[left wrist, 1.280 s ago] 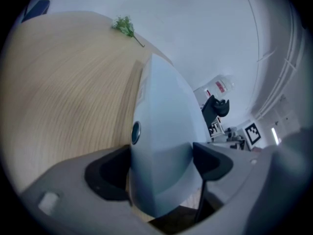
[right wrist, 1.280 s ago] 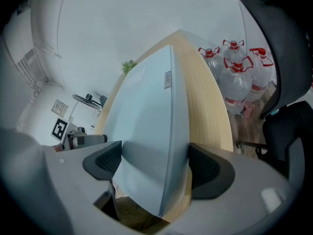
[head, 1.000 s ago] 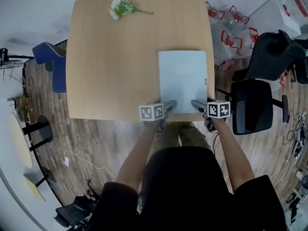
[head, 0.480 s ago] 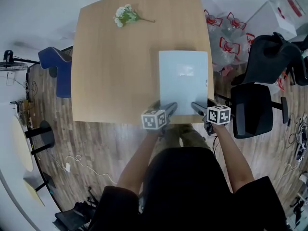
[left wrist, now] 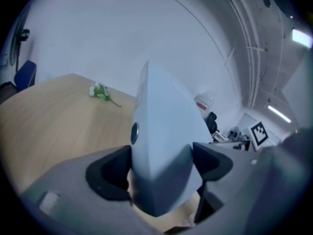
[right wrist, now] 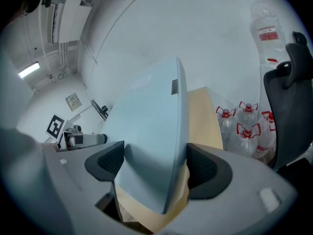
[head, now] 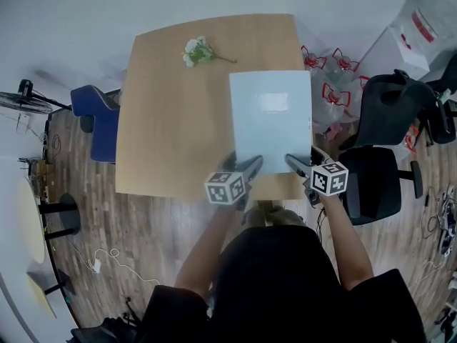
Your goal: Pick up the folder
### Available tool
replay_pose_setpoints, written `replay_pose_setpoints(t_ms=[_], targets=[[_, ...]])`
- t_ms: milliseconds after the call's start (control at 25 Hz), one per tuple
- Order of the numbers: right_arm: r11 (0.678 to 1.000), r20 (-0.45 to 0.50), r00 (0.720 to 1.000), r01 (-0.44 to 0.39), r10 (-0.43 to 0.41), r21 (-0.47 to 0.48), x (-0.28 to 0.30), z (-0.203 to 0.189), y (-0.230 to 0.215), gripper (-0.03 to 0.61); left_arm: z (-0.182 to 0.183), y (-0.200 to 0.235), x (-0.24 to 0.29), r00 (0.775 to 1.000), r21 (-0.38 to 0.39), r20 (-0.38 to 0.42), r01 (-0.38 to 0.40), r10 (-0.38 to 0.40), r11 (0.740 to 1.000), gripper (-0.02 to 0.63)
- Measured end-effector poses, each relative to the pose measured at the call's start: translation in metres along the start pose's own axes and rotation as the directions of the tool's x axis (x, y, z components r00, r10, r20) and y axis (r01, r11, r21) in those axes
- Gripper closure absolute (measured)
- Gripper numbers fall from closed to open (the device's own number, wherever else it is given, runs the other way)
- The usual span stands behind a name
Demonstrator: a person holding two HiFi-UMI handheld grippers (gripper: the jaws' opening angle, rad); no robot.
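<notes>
A pale blue folder [head: 271,118] hangs tilted above the right half of the wooden table [head: 171,120], its far edge raised. My left gripper [head: 251,165] is shut on the folder's near left corner, and my right gripper [head: 291,162] is shut on its near right corner. In the left gripper view the folder [left wrist: 164,146] fills the gap between both dark pads. In the right gripper view the folder [right wrist: 149,146] is likewise pinched between the jaws, with the table edge [right wrist: 203,114] below it.
A small sprig of white flowers [head: 198,51] lies at the table's far side. Bundled water bottles [head: 335,84] and black office chairs [head: 378,177] stand to the right. A blue chair [head: 96,116] sits at the left of the table.
Both grippers have lifted the folder off the table; its far edge now stands higher and it looks larger in the head view. The head view has shifted slightly.
</notes>
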State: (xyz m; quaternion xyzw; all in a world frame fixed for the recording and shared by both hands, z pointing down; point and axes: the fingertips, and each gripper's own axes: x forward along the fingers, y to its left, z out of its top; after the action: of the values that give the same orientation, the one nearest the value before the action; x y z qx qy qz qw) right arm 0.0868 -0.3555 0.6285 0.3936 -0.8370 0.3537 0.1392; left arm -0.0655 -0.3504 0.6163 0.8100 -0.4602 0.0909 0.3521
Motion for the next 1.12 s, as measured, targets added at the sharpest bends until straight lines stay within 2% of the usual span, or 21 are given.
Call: replay_pose_setpoints(t_ms=[280,560,800,1120], targets=[[0.996,0.130,0.991,0.024,-0.012,-0.091,-0.029,0.057,0.025,0.179,0.060,-0.029,-0.019,0.992,0.105,0.116,0.043,-0.055,0.994,0.209],[0.983,0.251,0.968,0.046,0.000,-0.176,-0.059,0.118,0.051,0.179,0.121,-0.061,-0.040,0.968,0.190,0.228,0.062,-0.105,0.980,0.209],[0.953,0.334,0.943,0.102,-0.001,-0.286,-0.089,0.159,0.068,0.179,0.158,-0.088,-0.052,0.947,0.252,0.283,0.081,-0.153,0.964,0.206],[0.936,0.371,0.928,0.121,0.012,-0.332,-0.095,0.182,0.079,0.179,0.182,-0.097,-0.060,0.934,0.311,0.314,0.072,-0.173,0.948,0.204]])
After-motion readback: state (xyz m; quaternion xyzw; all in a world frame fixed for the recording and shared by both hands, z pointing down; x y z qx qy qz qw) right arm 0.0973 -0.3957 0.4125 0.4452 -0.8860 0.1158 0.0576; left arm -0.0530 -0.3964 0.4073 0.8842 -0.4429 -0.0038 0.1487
